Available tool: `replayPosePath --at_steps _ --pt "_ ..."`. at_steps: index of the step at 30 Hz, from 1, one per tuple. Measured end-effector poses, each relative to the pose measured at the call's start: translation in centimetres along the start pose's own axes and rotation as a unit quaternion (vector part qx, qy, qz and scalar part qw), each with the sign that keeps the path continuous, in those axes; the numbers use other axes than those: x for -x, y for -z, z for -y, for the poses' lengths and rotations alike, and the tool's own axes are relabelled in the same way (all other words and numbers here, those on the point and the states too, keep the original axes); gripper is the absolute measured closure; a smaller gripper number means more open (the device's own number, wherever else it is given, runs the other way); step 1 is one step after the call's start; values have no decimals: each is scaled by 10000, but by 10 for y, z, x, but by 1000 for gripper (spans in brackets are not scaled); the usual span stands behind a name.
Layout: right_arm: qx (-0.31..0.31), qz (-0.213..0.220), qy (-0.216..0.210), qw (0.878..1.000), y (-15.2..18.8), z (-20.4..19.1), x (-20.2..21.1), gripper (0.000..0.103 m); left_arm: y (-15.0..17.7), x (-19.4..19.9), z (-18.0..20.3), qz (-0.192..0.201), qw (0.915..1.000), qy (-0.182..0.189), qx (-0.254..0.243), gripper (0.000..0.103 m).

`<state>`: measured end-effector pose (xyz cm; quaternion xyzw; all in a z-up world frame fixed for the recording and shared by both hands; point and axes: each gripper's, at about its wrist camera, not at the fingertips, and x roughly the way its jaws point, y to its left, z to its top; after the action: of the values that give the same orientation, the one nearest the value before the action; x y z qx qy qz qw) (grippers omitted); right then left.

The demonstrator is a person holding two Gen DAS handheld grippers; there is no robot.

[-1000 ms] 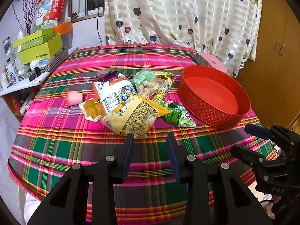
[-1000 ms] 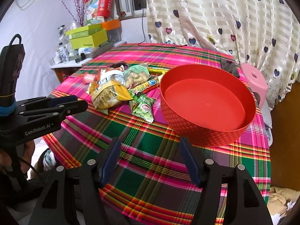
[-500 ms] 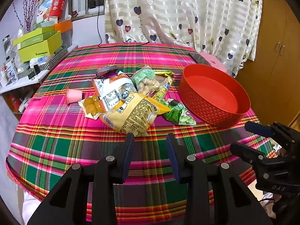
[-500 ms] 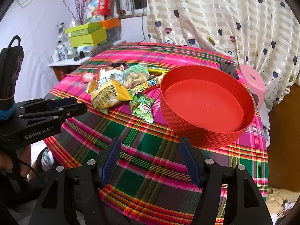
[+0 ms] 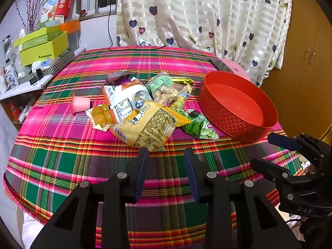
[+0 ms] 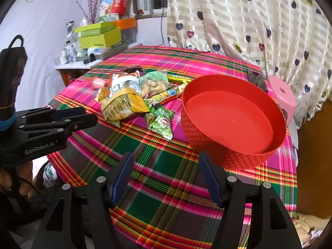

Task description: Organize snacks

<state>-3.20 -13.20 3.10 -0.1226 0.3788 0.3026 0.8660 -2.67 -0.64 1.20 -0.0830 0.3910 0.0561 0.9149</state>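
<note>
- My left tongs (image 5: 166,161) stand apart, holding nothing, just short of the yellow crinkled snack bag (image 5: 149,125) at the near edge of the snack heap.
- My right tongs (image 6: 166,172) gape wider, empty.
- The round red plastic basket (image 6: 207,147) sits just ahead-right of them, the green pea packet (image 6: 160,122) ahead-left.

Two black plastic grippers — silver screws, ribbed navy pads on the fingers (image 6: 209,176), white "GenRobot.AI" lettering, a black cable.

heap of snack packets (image 5: 143,112) on plaid cloth, empty red round basket (image 5: 238,105) just beside
</note>
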Motion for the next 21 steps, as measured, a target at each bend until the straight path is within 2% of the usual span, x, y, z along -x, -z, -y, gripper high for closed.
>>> replayPosePath --at_steps 16,21 --pt "128 -105 -268 9995 -7 0 -16 38 -5 -14 -3 -78 10000 -48 -21 66" --pt "177 -175 -302 9992 -10 -1 -23 38 -5 -23 -8 -212 9998 -28 29 66"
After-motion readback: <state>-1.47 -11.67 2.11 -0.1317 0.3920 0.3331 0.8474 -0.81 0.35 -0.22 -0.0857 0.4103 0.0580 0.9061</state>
